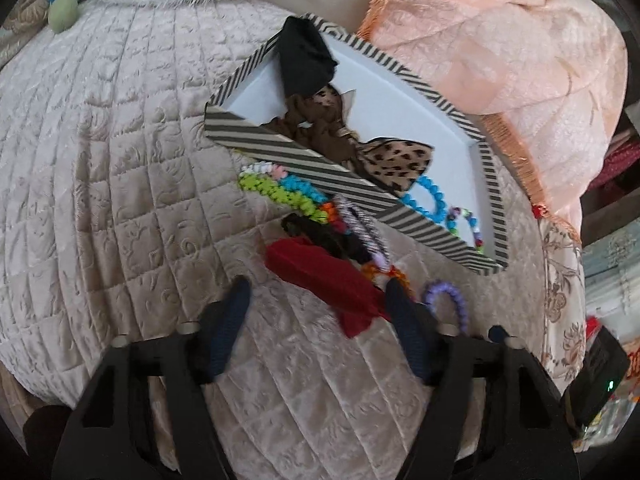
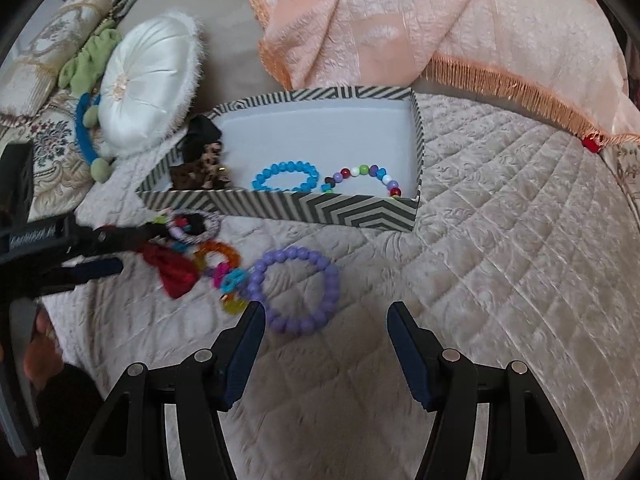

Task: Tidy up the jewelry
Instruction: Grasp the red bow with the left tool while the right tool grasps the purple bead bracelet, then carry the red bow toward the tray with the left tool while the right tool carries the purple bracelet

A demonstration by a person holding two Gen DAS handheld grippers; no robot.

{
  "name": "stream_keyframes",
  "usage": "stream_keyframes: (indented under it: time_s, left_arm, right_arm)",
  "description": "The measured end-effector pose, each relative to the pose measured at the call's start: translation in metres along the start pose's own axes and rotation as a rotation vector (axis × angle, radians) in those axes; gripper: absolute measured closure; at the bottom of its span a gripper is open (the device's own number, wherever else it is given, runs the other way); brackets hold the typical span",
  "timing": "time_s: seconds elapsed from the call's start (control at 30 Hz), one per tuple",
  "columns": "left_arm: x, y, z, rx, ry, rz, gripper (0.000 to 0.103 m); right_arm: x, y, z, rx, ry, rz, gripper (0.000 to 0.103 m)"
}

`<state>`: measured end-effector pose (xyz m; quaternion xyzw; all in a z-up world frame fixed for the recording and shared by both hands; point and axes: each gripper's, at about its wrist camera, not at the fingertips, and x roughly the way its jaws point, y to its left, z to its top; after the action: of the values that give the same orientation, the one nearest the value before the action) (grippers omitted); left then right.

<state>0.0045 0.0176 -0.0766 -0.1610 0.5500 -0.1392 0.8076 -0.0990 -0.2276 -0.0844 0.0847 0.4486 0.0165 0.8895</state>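
A striped box (image 1: 304, 160) (image 2: 280, 206) lies on the quilted bed. It holds scrunchies (image 1: 320, 128), a blue bead bracelet (image 2: 286, 176) and a multicoloured bead bracelet (image 2: 362, 178). A pile of loose pieces lies in front of the box: a red scrunchie (image 1: 328, 276) (image 2: 172, 268), a green bracelet (image 1: 280, 192), and a purple bead bracelet (image 2: 294, 290) (image 1: 448, 300). My left gripper (image 1: 316, 292) is open just short of the red scrunchie; it also shows in the right wrist view (image 2: 120, 252). My right gripper (image 2: 326, 312) is open and empty, just before the purple bracelet.
A peach fringed blanket (image 2: 440, 20) lies behind the box. A white round cushion (image 2: 148, 80) and a green and blue toy (image 2: 86, 128) sit at the left. The beige quilt (image 2: 500, 220) stretches to the right.
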Motion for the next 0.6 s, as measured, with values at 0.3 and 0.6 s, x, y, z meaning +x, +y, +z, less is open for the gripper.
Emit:
stream_keyframes:
  time_s: [0.3,0.6]
  left_arm:
    - [0.000,0.003,-0.011,0.079,-0.006,0.047,0.090]
    - [-0.052,0.012,-0.025,0.126,-0.083,0.031,0.094]
  right_arm:
    - [0.032,-0.003,0.007,-0.010,0.014,-0.033,0.093]
    - [-0.015,-0.007,0.005,0.016,-0.074,0.014,0.094]
